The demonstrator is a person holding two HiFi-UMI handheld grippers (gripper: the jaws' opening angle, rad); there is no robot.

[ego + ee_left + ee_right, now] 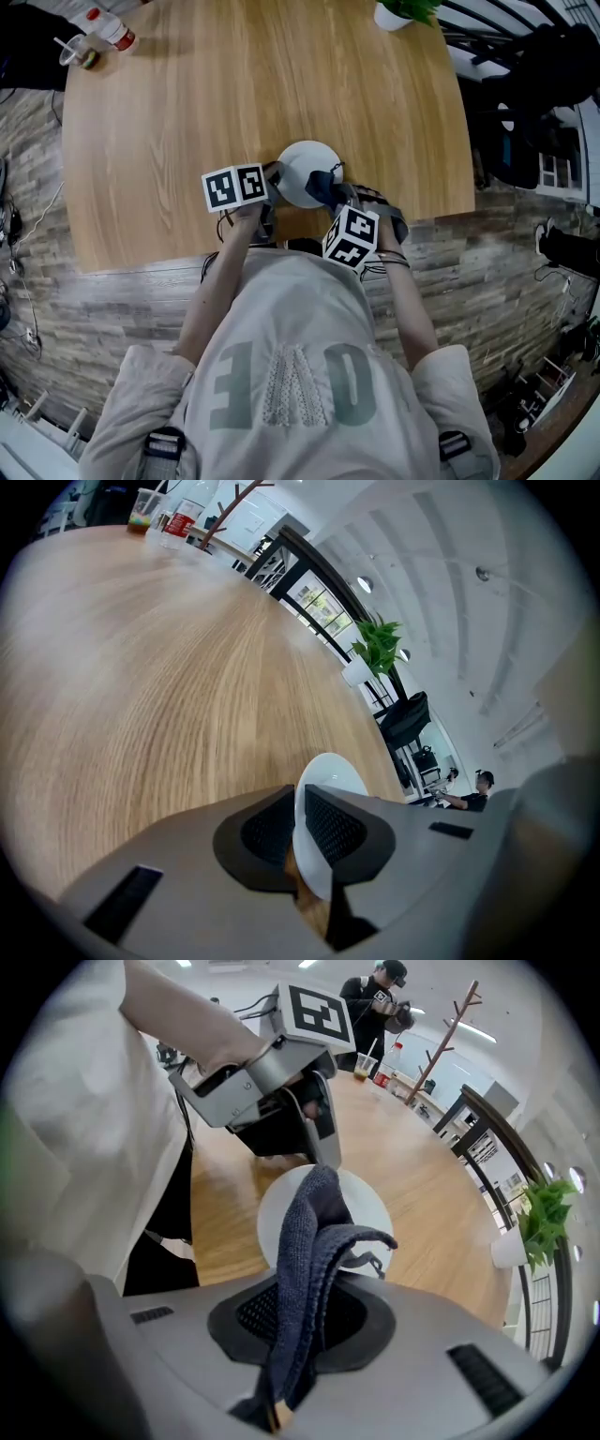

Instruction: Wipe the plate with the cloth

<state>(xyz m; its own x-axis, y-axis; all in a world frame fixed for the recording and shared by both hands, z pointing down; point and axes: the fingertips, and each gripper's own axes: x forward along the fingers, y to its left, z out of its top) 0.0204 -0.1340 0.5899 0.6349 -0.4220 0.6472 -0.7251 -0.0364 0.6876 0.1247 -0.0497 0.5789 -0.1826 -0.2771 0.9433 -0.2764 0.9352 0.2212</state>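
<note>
White plate is seen near the front edge of the table in the head view, with a gripper on either side and the dark cloth at its right.

In the left gripper view, its rim is pinched firmly by the left gripper.

In the right gripper view, the cloth is clamped in the right gripper and dangled over the plate. Whether it's touching can't be told. Wiping looks barely begun, so most of it is probably left.
</note>
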